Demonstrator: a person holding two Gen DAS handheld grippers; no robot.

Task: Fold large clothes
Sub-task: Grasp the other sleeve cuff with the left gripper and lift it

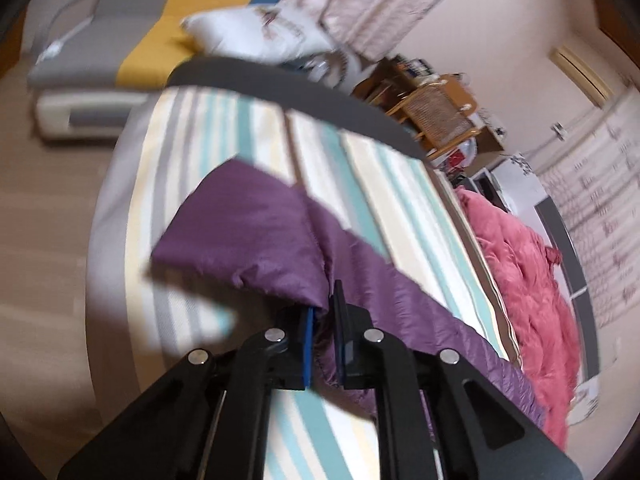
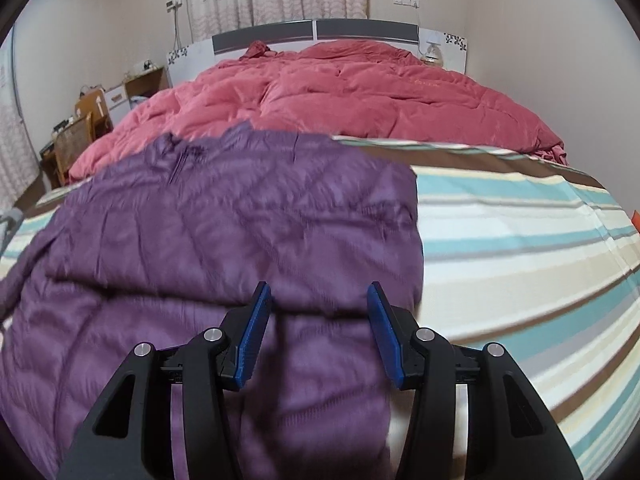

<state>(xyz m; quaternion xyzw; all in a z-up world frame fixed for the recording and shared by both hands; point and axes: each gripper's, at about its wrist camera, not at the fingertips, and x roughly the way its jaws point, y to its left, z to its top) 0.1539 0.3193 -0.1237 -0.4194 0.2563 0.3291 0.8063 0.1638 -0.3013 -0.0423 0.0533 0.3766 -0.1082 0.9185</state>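
A purple quilted jacket [image 2: 224,232] lies spread on the striped bed sheet [image 2: 520,240]. My left gripper [image 1: 322,320] is shut on a sleeve or edge of the purple jacket [image 1: 248,236] and holds it lifted above the striped sheet [image 1: 224,136]. My right gripper [image 2: 316,312] is open, its blue pads [image 2: 256,328] just above the jacket's near part, with nothing held between them.
A pink duvet [image 2: 340,88] is bunched at the head of the bed; it also shows in the left wrist view [image 1: 528,280]. A wooden chair [image 1: 436,108], a white pillow [image 1: 256,32] and a grey and yellow mattress [image 1: 120,40] stand beside the bed.
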